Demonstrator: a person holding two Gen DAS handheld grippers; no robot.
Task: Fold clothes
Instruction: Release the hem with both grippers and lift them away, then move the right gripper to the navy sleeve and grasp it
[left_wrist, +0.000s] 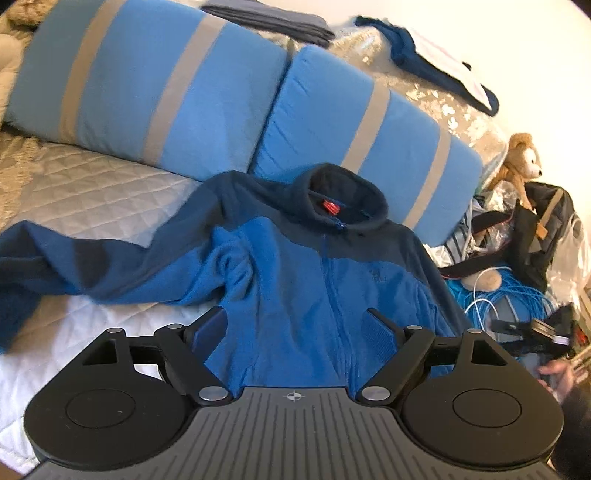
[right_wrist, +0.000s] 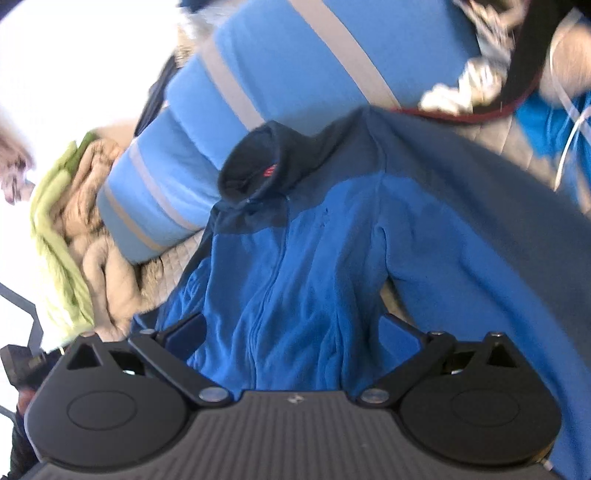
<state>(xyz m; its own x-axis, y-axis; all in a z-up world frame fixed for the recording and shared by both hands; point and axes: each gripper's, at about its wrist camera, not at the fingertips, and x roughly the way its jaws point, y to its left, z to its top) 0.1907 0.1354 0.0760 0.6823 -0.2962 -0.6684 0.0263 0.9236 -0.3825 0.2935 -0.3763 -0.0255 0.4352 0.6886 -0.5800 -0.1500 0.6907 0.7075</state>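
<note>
A blue fleece jacket (left_wrist: 295, 280) with a navy yoke, a navy collar (left_wrist: 347, 192) and a red neck label lies front up on the quilted bed cover (left_wrist: 92, 192). Its collar points toward the pillows. One sleeve (left_wrist: 74, 266) stretches out to the left. My left gripper (left_wrist: 295, 321) hovers over the jacket's lower front with its jaws wide apart and nothing pinched. In the right wrist view the same jacket (right_wrist: 295, 258) fills the middle, and my right gripper (right_wrist: 293, 325) stands open above its hem. The other sleeve (right_wrist: 480, 221) runs off to the right.
Two blue pillows with grey stripes (left_wrist: 155, 85) lie behind the collar. Folded dark clothes (left_wrist: 269, 18) sit beyond them. At the right are a teddy bear (left_wrist: 521, 162), a black bag (left_wrist: 543, 236) and blue cable (left_wrist: 517, 299). Green and beige bedding (right_wrist: 74, 236) is bunched at the left.
</note>
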